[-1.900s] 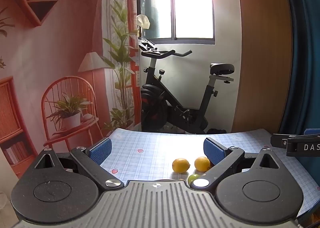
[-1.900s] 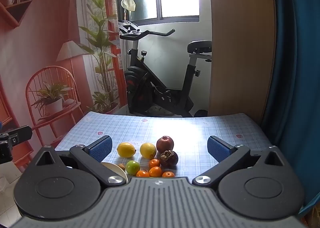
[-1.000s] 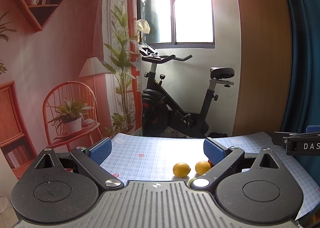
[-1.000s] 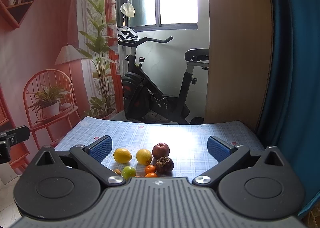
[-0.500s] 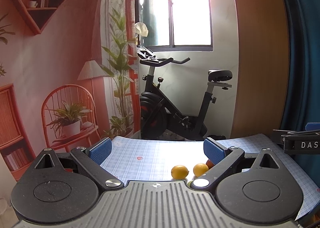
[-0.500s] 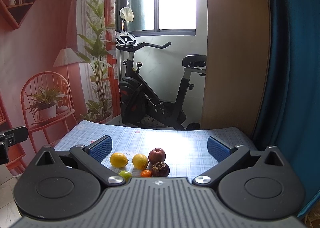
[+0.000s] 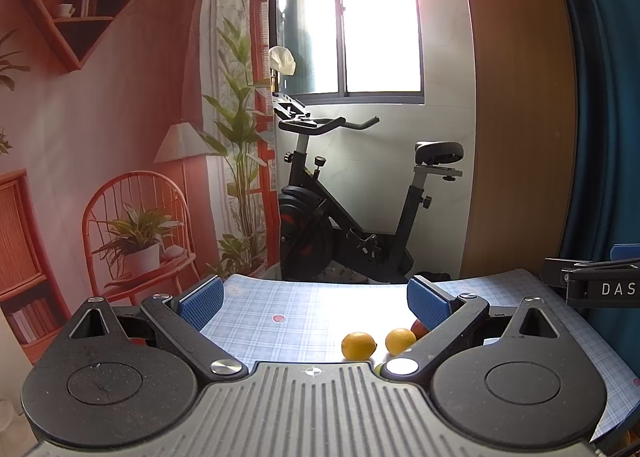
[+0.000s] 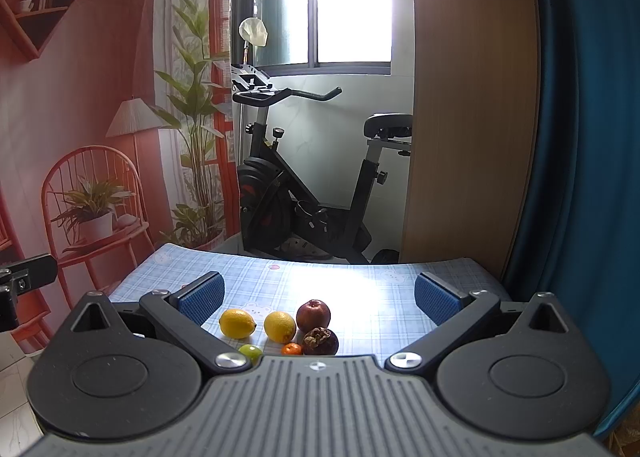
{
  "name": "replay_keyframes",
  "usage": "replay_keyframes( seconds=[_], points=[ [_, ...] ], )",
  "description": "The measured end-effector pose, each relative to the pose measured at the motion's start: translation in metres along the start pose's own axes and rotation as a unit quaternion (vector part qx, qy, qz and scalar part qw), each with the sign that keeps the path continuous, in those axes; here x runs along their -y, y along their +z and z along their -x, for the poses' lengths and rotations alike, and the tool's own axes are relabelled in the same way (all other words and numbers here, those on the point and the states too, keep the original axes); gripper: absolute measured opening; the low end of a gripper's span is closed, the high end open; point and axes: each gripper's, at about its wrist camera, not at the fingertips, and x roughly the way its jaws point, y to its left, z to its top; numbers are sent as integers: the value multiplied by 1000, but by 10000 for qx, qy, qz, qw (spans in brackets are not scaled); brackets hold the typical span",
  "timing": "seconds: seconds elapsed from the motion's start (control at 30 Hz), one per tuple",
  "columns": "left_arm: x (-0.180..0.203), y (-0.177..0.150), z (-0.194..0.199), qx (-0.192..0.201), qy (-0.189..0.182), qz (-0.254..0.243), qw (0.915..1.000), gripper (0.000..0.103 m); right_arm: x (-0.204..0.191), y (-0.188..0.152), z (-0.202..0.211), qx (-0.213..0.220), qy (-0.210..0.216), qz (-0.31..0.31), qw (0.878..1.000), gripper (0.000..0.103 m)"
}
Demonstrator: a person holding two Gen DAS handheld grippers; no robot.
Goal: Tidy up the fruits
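Note:
Fruit lies grouped on the blue checked tablecloth (image 8: 360, 281). In the right wrist view I see two lemons (image 8: 237, 323) (image 8: 280, 325), a red apple (image 8: 313, 315), a dark mangosteen (image 8: 321, 341), a small orange (image 8: 291, 349) and a green fruit (image 8: 250, 351) half hidden by the gripper body. My right gripper (image 8: 318, 299) is open above and behind them, holding nothing. The left wrist view shows both lemons (image 7: 358, 345) (image 7: 400, 340) and a sliver of the apple (image 7: 417, 329) behind the right finger. My left gripper (image 7: 314, 303) is open and empty.
An exercise bike (image 8: 304, 193) stands beyond the table's far edge, under a window. A wooden panel (image 8: 472, 117) and a blue curtain (image 8: 588, 137) close the right side. The other gripper's black body (image 7: 600, 289) shows at the right of the left wrist view.
Both cameras have tilted up and drawn back: the fruit sits lower in each view, and the oranges and plate edge nearest the right gripper have slipped out of sight. Both grippers stayed open.

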Motion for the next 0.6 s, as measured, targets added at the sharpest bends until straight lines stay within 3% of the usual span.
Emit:
replay_keyframes(
  seconds=[0.6],
  points=[
    [0, 0, 0, 33, 0, 27, 10000, 99, 0, 1, -1, 16, -5, -7, 10000, 103]
  ],
)
